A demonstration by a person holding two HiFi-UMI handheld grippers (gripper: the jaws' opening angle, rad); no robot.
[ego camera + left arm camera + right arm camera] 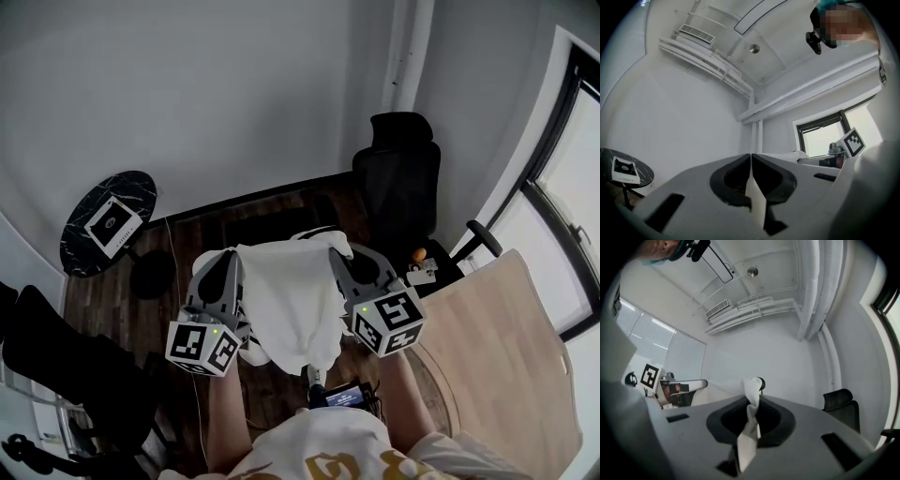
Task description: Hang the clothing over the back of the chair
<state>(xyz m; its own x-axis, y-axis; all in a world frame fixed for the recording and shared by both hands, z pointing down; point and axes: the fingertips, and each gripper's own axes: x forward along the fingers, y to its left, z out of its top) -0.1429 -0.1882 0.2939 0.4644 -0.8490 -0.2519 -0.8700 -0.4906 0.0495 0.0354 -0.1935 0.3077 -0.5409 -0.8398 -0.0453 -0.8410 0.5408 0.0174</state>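
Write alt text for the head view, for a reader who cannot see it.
A white garment hangs stretched between two handheld grippers, the left gripper and the right gripper each shut on its upper edge. A black office chair stands beyond it, and a small round table at the left.

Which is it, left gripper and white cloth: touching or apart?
Touching. Left gripper view shows the left gripper shut on a fold of the white cloth.

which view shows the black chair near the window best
The head view: the black chair shows most fully, from above, beyond the held white clothing. The right gripper view catches only its backrest at the right edge. The left gripper view misses it.
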